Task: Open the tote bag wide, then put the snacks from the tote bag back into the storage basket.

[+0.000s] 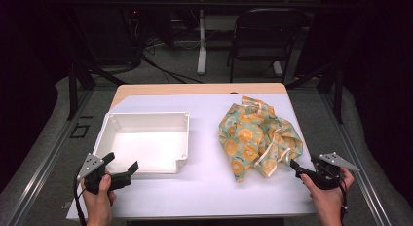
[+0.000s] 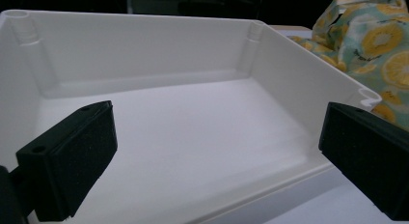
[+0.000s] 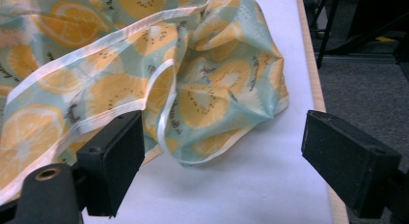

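Crumpled citrus-print cloth on table, right of white bin.

You have a table with a white top and a wooden far edge at the frame's centre. On it, a white tray sits at left, and a crumpled fruit-print cloth lies at right, well apart.

You have one white rectangular plastic tray, one crumpled pale-green cloth printed with orange fruit slices, one white-topped table, one dark folding chair behind it, and two black two-jaw grippers.
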`<act>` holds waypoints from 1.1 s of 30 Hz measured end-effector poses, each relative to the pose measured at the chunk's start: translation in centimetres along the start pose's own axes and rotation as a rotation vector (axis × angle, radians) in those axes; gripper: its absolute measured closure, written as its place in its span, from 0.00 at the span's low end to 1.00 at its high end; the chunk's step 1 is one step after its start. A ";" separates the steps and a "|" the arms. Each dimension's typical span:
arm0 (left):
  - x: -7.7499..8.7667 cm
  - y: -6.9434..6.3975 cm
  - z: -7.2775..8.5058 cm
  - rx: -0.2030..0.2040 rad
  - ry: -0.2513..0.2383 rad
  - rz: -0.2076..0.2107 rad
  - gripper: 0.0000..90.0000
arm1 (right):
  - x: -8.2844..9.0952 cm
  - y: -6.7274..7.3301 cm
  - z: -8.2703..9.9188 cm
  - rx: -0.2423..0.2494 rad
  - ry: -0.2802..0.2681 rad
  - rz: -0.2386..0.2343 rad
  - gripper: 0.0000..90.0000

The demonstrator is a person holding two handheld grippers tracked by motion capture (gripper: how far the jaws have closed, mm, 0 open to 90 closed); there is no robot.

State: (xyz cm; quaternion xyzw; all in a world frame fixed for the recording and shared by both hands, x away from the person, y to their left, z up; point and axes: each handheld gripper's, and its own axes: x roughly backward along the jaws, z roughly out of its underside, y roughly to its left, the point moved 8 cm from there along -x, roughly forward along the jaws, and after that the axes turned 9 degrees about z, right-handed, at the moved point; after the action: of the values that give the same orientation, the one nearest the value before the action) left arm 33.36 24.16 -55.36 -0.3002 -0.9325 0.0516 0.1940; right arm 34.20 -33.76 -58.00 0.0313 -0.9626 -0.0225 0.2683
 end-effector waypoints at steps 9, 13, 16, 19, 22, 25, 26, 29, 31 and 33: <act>-1.3 -0.2 0.6 0.007 0.035 0.007 0.00 | -1.5 1.0 -0.6 0.020 -0.002 -0.015 0.16; -2.6 -0.7 0.6 0.005 0.063 0.050 0.00 | -2.1 1.5 -1.7 0.009 -0.023 -0.022 0.16; -3.3 -1.2 0.1 -0.016 0.069 0.058 0.00 | -2.3 1.8 -2.2 0.004 -0.028 -0.023 0.16; -3.5 -1.6 -0.5 -0.020 0.063 0.077 0.00 | -2.4 2.1 -3.1 0.012 -0.029 -0.023 0.16; -3.5 -2.1 -0.6 -0.013 0.059 0.092 0.01 | -2.4 2.3 -4.2 0.011 -0.038 -0.039 0.14; -3.4 -2.4 -0.7 -0.002 0.049 0.101 0.01 | -2.4 2.4 -4.9 0.001 -0.038 -0.049 0.11; -3.5 -2.6 -0.9 0.001 0.038 0.099 0.02 | -2.4 2.3 -5.3 -0.023 -0.037 -0.062 0.10; -3.8 -3.1 -1.5 -0.018 0.031 0.097 0.03 | -2.3 1.9 -5.9 -0.047 -0.047 -0.064 0.10; -3.8 -3.3 -1.7 -0.023 0.028 0.098 0.03 | -2.2 1.8 -6.2 -0.054 -0.052 -0.063 0.10; -4.0 -3.8 -2.3 -0.026 0.023 0.112 0.07 | -2.4 1.4 -6.9 -0.051 -0.060 -0.058 0.10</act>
State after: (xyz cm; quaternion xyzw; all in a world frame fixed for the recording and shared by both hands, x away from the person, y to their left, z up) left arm 35.14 18.67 -53.77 -0.3550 -0.9125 0.0465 0.1977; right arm 39.77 -32.41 -53.22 0.0516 -0.9679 -0.0555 0.2395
